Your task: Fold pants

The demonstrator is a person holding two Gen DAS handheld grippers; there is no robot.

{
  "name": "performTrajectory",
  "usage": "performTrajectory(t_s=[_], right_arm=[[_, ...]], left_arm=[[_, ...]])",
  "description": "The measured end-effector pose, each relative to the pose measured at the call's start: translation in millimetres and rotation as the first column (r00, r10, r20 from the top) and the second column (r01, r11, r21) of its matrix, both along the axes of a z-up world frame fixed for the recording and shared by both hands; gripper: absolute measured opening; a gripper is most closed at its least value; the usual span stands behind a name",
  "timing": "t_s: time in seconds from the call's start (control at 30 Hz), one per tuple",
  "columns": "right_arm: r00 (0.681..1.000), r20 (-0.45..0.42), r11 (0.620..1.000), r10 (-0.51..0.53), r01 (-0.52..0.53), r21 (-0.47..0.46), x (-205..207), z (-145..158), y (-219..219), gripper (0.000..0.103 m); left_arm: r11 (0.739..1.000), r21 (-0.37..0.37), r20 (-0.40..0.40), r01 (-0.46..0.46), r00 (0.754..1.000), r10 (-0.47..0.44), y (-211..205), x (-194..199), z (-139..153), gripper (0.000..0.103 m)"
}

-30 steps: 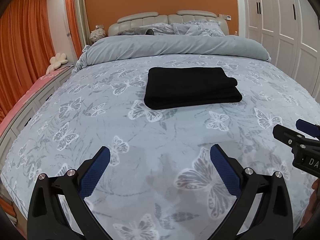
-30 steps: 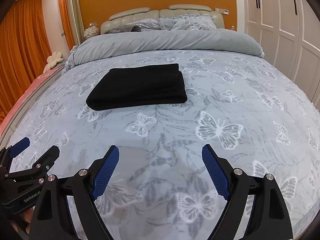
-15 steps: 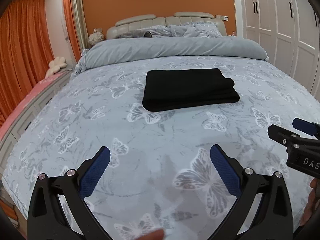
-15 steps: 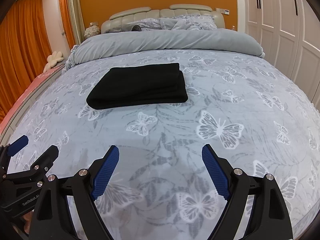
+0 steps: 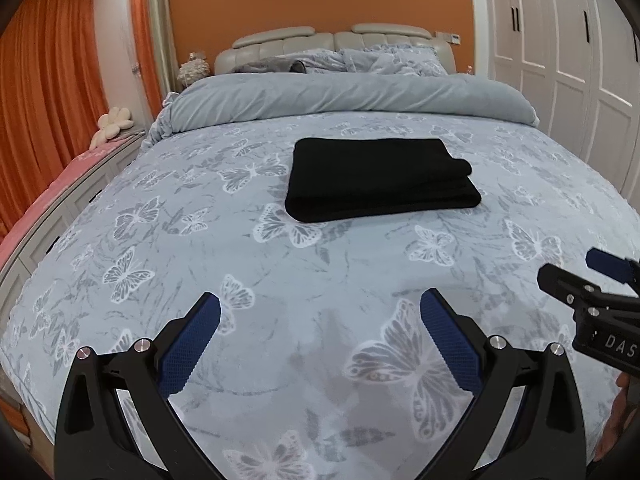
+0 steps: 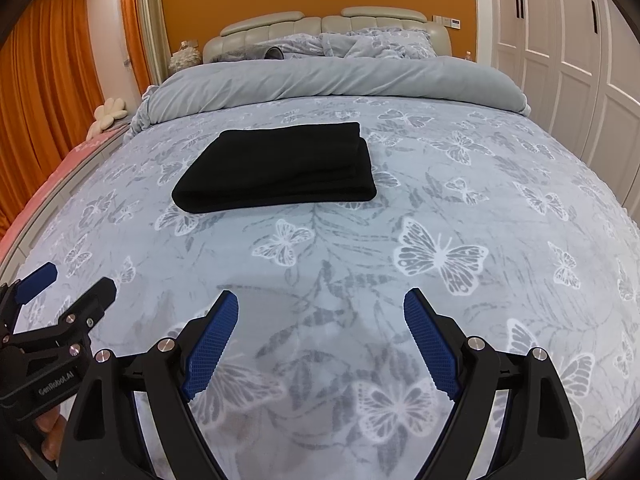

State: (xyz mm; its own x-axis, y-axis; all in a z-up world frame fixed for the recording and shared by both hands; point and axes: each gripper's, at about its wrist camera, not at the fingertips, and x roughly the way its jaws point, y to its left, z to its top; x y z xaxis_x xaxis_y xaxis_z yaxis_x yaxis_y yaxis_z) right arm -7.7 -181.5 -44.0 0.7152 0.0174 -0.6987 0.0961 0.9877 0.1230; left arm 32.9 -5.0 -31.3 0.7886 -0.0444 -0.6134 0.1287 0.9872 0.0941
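The black pants (image 5: 378, 178) lie folded in a flat rectangle on the middle of the bed; they also show in the right wrist view (image 6: 280, 168). My left gripper (image 5: 320, 312) is open and empty, held above the near part of the bed, well short of the pants. My right gripper (image 6: 320, 312) is open and empty too, beside it on the right. The right gripper shows at the right edge of the left wrist view (image 5: 576, 272). The left gripper shows at the left edge of the right wrist view (image 6: 68, 280).
The bed (image 5: 200, 240) has a pale blue butterfly cover. A rolled grey duvet (image 5: 352, 96) and pillows (image 5: 384, 60) lie at the head. White wardrobe doors (image 5: 568, 60) stand on the right. Orange curtains (image 5: 44, 80) and a pink bench (image 5: 52, 184) are on the left.
Both grippers have drawn back and risen slightly from the bed. The pants have not moved and both grippers stay open.
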Motion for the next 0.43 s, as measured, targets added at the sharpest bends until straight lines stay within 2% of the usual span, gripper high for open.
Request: performTrajectory(t_s=[0.1,0.3,0.43], right_arm=[[1.0,0.001,1.0,0.0,0.0,0.0,0,0,0,0.083],[1.0,0.003,1.0,0.001,-0.001,-0.004,-1,-4,-5,0.083],[1.0,0.002,1.0,-0.003,0.003,-0.01,-3,-8,-11,0.083]], left_arm=[[1.0,-0.022,0.008,-0.01,1.0,0.01,4,1,-1,0.098],[1.0,0.007,-0.014,0.001,1.0,0.0,3,-1,-2,0.098],[1.0,0.019,0.004,0.022,1.0,-0.022,0,-6,0,0.098]])
